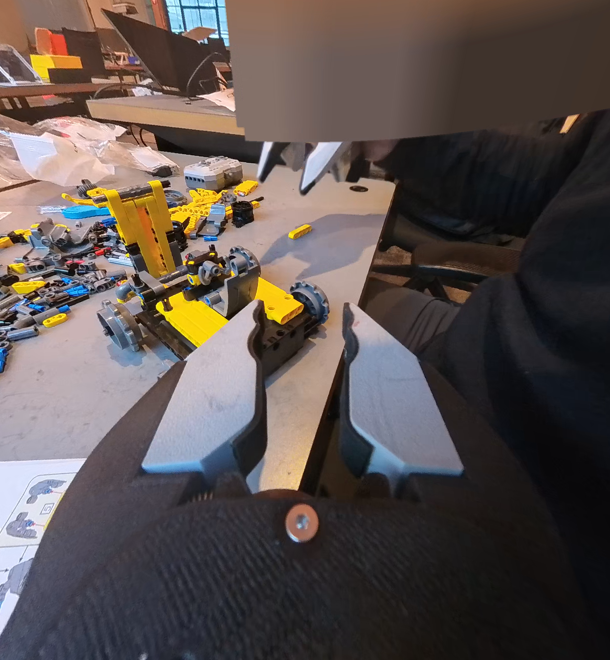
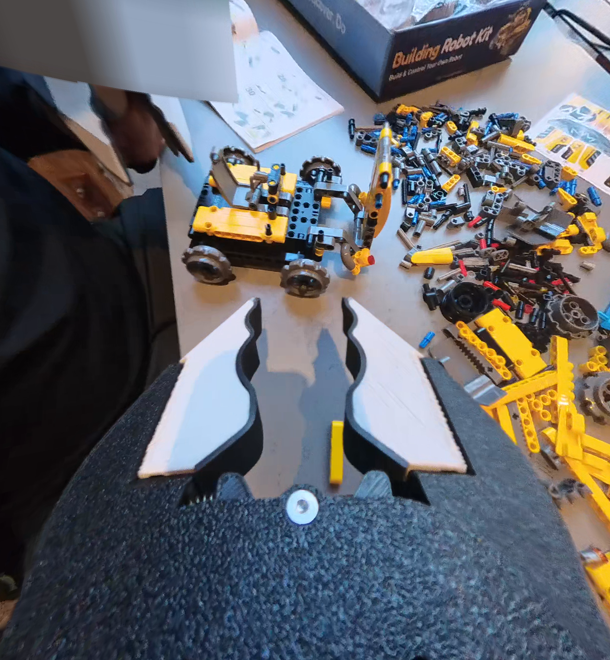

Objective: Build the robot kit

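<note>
Hovering apart-fingered, both grippers (image 1: 301,307) (image 2: 301,303) face the lettered kit box (image 2: 439,53)

From the left wrist view we look low across the table (image 1: 64,410); the right looks steeply down. Both share the yellow vehicle (image 1: 203,314) mid-frame.

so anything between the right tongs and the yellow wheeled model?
Nothing visible. The right tongs are open over bare table, just short of the wheeled model. A loose yellow beam lies back between the fingers, behind the tips.
</note>
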`<state>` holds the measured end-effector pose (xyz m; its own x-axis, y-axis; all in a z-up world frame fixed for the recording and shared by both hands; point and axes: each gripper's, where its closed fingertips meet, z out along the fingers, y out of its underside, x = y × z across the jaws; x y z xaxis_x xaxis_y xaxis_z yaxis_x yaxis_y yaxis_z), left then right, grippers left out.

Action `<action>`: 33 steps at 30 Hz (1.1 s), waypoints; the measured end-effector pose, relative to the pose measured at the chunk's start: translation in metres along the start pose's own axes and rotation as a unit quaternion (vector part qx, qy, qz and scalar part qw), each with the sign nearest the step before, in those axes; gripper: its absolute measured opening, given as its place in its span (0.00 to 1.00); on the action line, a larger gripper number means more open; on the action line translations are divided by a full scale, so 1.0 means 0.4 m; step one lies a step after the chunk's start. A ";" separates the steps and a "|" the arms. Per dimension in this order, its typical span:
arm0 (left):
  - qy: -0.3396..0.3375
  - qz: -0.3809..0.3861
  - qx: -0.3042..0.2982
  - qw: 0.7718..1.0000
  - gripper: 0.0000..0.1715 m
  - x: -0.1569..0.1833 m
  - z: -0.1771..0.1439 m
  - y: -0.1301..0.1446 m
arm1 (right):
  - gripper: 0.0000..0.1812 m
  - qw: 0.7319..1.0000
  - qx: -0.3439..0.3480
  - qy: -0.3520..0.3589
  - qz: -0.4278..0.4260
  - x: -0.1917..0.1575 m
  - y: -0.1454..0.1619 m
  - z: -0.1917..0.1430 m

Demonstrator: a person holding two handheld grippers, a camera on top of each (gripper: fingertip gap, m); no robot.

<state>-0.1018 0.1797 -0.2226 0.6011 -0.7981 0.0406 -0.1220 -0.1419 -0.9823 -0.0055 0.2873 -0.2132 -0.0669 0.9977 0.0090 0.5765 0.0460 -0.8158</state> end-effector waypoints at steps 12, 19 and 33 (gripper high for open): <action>0.000 0.000 0.001 1.000 0.23 0.000 0.000 -0.001 | 0.35 0.994 0.033 0.098 0.040 0.110 0.006 0.010; -0.002 -0.001 0.000 1.000 0.23 -0.002 0.001 0.000 | 0.35 0.988 0.042 0.136 0.061 0.145 0.038 -0.011; -0.003 0.002 0.000 1.000 0.23 -0.001 0.001 0.001 | 0.00 0.981 0.065 0.178 0.040 0.174 0.033 -0.023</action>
<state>-0.1019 0.1801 -0.2229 0.6050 -0.7954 0.0356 -0.1244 -0.1386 -0.9825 0.0050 0.3580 -0.2179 0.2758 0.9532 0.1237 0.4586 -0.0174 -0.8885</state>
